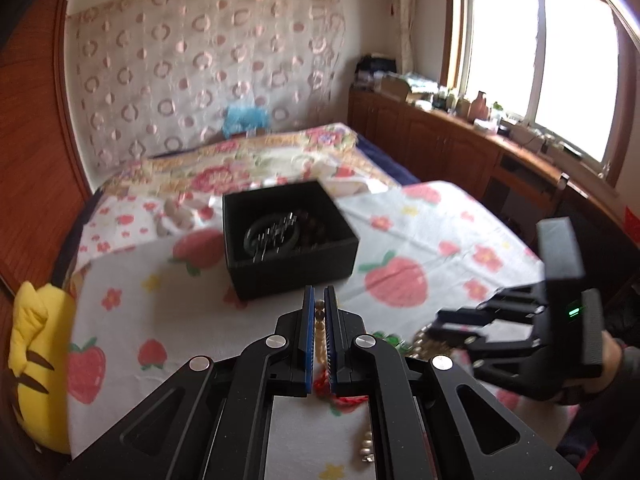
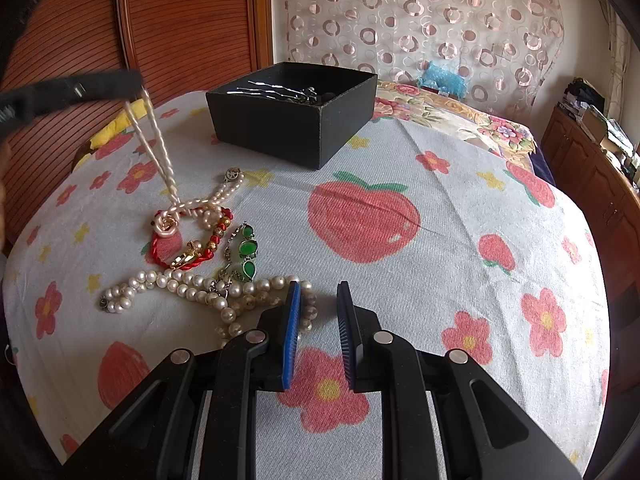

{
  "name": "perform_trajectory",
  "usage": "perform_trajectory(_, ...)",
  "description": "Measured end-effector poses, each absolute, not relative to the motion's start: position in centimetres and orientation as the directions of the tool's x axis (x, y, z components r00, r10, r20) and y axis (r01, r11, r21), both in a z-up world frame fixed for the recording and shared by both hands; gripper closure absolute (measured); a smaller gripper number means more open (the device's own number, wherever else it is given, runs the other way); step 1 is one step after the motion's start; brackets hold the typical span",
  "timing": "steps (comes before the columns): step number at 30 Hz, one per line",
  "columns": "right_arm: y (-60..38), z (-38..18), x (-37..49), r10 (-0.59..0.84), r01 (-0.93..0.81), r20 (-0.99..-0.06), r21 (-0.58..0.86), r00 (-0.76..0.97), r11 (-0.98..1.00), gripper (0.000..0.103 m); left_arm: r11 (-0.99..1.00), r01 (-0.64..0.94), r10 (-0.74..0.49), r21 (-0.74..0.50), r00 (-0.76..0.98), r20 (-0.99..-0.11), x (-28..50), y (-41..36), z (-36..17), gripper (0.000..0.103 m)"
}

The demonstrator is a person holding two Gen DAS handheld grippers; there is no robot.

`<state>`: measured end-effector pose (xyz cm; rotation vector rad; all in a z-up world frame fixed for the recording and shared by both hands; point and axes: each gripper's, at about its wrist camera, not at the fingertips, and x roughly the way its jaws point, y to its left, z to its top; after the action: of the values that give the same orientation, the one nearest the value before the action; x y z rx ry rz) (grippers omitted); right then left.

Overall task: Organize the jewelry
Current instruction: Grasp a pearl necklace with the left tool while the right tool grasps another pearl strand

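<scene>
Strawberry-print bedsheet (image 2: 460, 168), yellow plush toy (image 1: 38, 364), circle-patterned curtain (image 1: 208, 60), wooden cabinets (image 1: 432, 140), bright window (image 1: 540, 52)

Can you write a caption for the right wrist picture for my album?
Left gripper lifts a pearl necklace from the jewelry pile near the black box.

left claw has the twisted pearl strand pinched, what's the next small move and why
Probably lift the left claw a bit higher. The twisted cream pearl strand runs taut up to it, but its rose-shaped end seems to sit on the red braided cord bracelet. Once free, carry it to the open black box.
</scene>
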<state>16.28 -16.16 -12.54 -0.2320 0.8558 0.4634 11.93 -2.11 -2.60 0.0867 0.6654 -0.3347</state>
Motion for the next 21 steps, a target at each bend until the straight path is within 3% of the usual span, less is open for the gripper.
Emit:
perform_trajectory(16, -16.1, -12.5, 16.3, 0.297, -0.482, -0.769, -0.016, 0.566, 0.876, 0.083, 0.940, 0.342, -0.298, -0.002, 0.816, -0.495, 9.2, -1.3, 3.5, 0.099)
perform_trajectory(18, -16.2, -12.5, 16.3, 0.313, -0.493, -0.770, -0.002, 0.555, 0.870, 0.092, 0.939, 0.343, -0.298, 0.002, 0.820, -0.489, 9.1, -1.3, 3.9, 0.099)
perform_trajectory(21, -16.3, -12.4, 16.4, 0.317, -0.490, -0.770, 0.005, 0.554, 0.872, 0.095, 0.940, 0.340, -0.294, 0.010, 0.826, -0.480, 9.0, -1.1, 4.5, 0.099)
